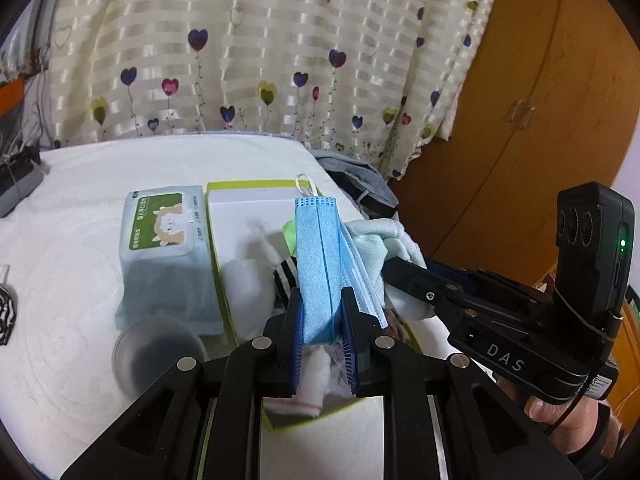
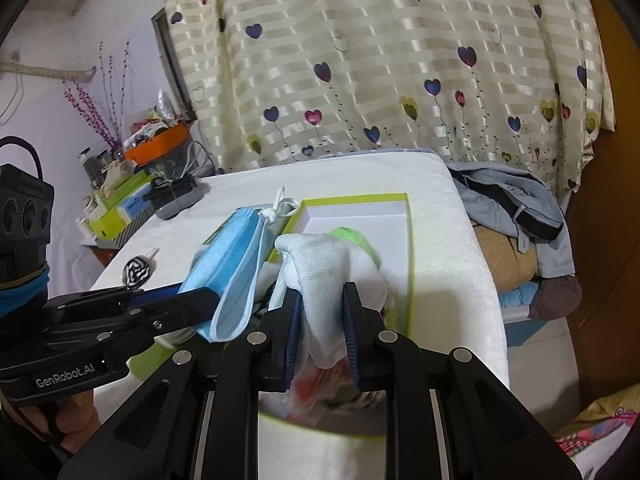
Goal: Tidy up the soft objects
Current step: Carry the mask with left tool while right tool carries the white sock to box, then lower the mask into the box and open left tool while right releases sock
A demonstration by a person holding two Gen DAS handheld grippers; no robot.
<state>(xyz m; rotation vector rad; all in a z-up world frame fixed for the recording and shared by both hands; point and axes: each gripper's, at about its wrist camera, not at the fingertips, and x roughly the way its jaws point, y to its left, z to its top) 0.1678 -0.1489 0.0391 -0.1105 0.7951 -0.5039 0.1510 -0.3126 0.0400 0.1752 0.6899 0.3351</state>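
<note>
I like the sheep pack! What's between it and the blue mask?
In the left wrist view, between the wipes pack and the blue mask lies the white tray with socks.

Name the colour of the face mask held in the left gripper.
Light blue face mask; clearest in the left wrist view.

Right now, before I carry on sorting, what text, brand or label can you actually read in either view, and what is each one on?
"DAS": white letters on the side of the right gripper body, seen from the left wrist.
"GenRobot.AI": white letters on the side of the left gripper body, seen from the right wrist.
Wet wipes pack: green label with a cartoon sheep, print too small to read.
Boxes by the wall: print blurred, unreadable.
</note>
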